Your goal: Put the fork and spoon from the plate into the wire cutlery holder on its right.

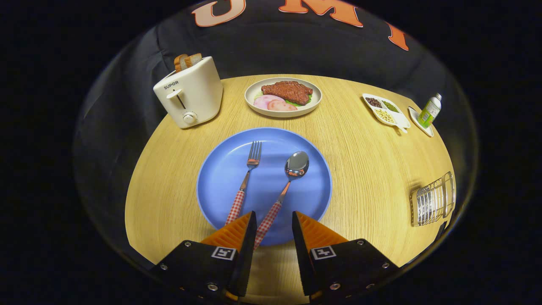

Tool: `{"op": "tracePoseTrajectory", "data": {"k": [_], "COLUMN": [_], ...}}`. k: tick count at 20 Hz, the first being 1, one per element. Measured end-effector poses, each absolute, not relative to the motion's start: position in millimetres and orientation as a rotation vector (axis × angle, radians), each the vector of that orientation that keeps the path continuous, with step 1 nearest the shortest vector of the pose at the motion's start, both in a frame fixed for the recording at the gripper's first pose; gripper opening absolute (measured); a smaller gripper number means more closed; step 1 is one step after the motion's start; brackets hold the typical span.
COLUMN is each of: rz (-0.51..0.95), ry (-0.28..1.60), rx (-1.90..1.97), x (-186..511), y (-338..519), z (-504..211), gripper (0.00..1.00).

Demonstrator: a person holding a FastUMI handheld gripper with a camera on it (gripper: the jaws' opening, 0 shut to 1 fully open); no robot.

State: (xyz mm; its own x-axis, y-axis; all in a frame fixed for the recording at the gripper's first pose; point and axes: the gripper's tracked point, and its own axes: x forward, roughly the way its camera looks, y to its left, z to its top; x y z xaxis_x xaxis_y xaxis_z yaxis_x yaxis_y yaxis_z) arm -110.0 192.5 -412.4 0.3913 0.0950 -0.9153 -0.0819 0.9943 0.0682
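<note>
- Gripper [274, 222]: fingers parted to a moderate gap and holding nothing, poised at the near rim of the blue plate [220, 169].
- Spoon [284, 186]: lies on the plate, bowl toward the far side; the near end of its checked handle runs into the gap between the fingers, close beside the left finger. Whether that finger touches it cannot be told.
- Fork [247, 180]: lies just left of the spoon, tines toward the far side, its checked handle ending just ahead of the left finger.
- Wire cutlery holder [432, 200]: stands on the surface well to the right of the plate, with no cutlery seen in it.
- Step in hand: judged to be the approach for the first pick, the spoon being the likelier target; neither utensil is yet moved.
- Next move: calls for centring the spoon handle between the fingers, lowering to the plate and closing on it.
- Beyond the plate: toaster [190, 93] at far left, dish of food [283, 97] at far centre.
</note>
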Motion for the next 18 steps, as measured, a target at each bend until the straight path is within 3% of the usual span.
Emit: {"op": "tracePoseTrajectory", "data": {"k": [4, 10, 18], "rz": [0.127, 0.115, 0.161], "ry": [1.222, 1.147, 1.058], "rx": [-0.001, -0.011, 0.008], "x": [-120.1, -101.4, -88.0], "y": [195.6, 177.9, 160.1], "z": [-429.9, -434.6, -416.7], "gripper": [0.37, 0.19, 0.07]}}
